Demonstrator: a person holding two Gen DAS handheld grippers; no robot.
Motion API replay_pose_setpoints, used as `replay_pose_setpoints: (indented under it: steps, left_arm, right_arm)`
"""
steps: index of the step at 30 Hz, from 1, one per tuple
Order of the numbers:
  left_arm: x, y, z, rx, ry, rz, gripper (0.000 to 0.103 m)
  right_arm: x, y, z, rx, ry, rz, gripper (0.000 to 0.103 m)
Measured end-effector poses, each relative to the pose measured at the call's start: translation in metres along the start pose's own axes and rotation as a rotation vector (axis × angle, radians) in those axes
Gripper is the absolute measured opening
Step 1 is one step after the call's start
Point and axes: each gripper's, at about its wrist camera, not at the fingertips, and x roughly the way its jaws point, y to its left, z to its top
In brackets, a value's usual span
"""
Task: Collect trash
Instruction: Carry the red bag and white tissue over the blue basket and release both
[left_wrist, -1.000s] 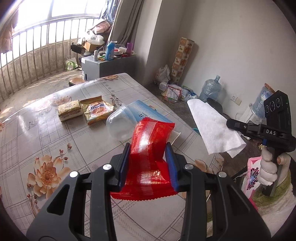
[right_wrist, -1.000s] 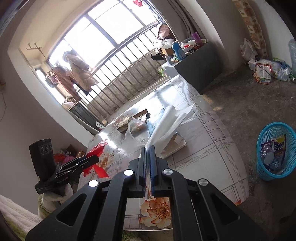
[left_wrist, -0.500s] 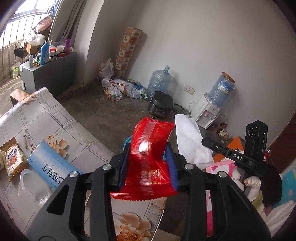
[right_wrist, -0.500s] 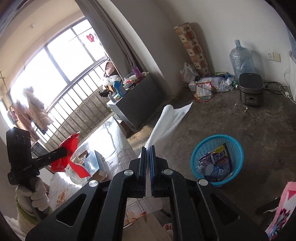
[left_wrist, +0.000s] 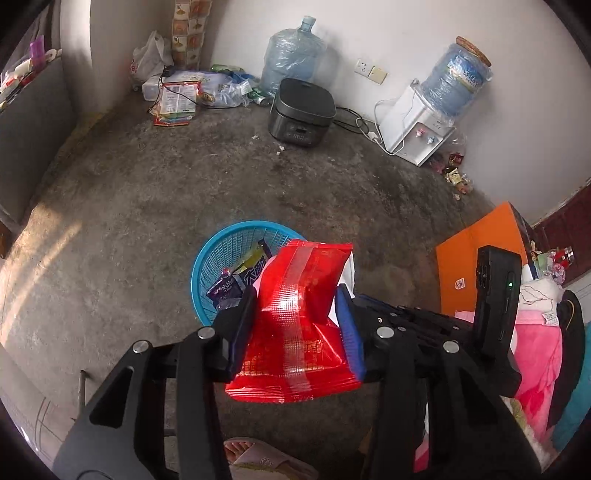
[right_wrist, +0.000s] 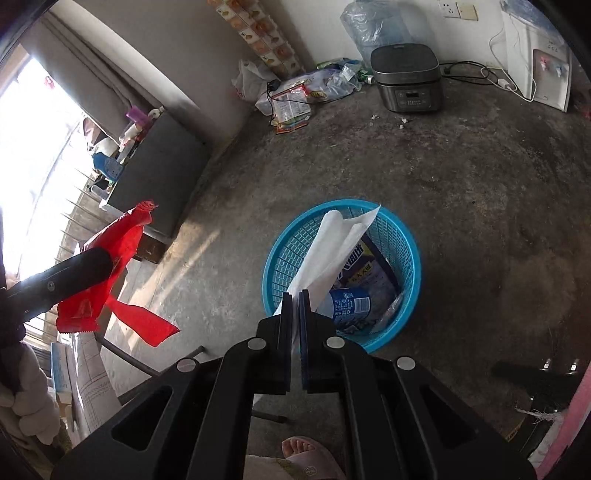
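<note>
My left gripper (left_wrist: 295, 314) is shut on a red snack wrapper (left_wrist: 299, 295) and holds it in the air above the near rim of a blue plastic basket (left_wrist: 221, 247) on the floor. My right gripper (right_wrist: 294, 299) is shut on a white paper sheet (right_wrist: 332, 243) that hangs over the same blue basket (right_wrist: 406, 236). The basket holds wrappers and a blue can (right_wrist: 351, 302). The red wrapper also shows at the left of the right wrist view (right_wrist: 110, 258). The right gripper's body shows at the right of the left wrist view (left_wrist: 495, 295).
A dark rice cooker (left_wrist: 301, 107), two water bottles and a white dispenser (left_wrist: 413, 129) stand by the far wall. Bags and papers (left_wrist: 177, 99) lie in the corner. An orange board (left_wrist: 476, 254) leans at the right. A slippered foot (right_wrist: 306, 454) is below. A table edge (right_wrist: 85, 369) is at left.
Both grippers swung away from the table and tilted down toward the floor. The blue basket now lies right below them. Both still hold their trash.
</note>
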Motion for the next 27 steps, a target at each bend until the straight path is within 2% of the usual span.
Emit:
replay_pose_setpoints:
  steps: [2,3,4,7,9,12,15,18,21,23,27]
  left_arm:
    - [0.026,0.007,0.01,-0.025,0.0,0.012,0.065]
    - [0.036,0.01,0.012,-0.042,-0.001,0.009,0.067]
    - [0.043,0.014,0.015,-0.064,0.001,0.002,0.067]
    - [0.048,0.022,0.016,-0.137,-0.008,-0.029,0.067]
    - [0.04,0.024,0.016,-0.135,-0.027,-0.042,0.067]
    - [0.02,0.02,0.016,-0.115,-0.064,-0.041,0.069]
    - [-0.006,0.014,0.015,-0.109,-0.109,-0.046,0.069]
    - [-0.044,0.007,0.011,-0.089,-0.181,-0.048,0.07]
    - [-0.089,-0.001,-0.001,-0.07,-0.272,-0.058,0.076]
    - [-0.12,-0.006,-0.012,-0.051,-0.334,-0.056,0.083]
    - [-0.178,-0.003,-0.042,-0.046,-0.412,-0.023,0.085]
  right_arm:
    - [0.039,-0.016,0.011,0.014,0.056,-0.044,0.006]
    - [0.058,-0.025,0.013,0.032,0.092,-0.066,0.012]
    - [0.076,-0.035,0.013,0.06,0.122,-0.078,0.026]
    - [0.101,-0.055,0.011,0.11,0.124,-0.149,0.033]
    - [0.102,-0.062,0.008,0.145,0.096,-0.181,0.037]
    - [0.092,-0.069,0.004,0.187,0.047,-0.171,0.038]
    - [0.074,-0.062,0.003,0.169,-0.012,-0.176,0.038]
    - [0.051,-0.049,0.003,0.159,-0.081,-0.175,0.038]
    - [0.02,-0.027,0.002,0.129,-0.167,-0.164,0.038]
    - [-0.003,-0.008,0.0,0.097,-0.236,-0.156,0.045]
    - [-0.047,0.033,-0.011,0.03,-0.373,-0.137,0.066]
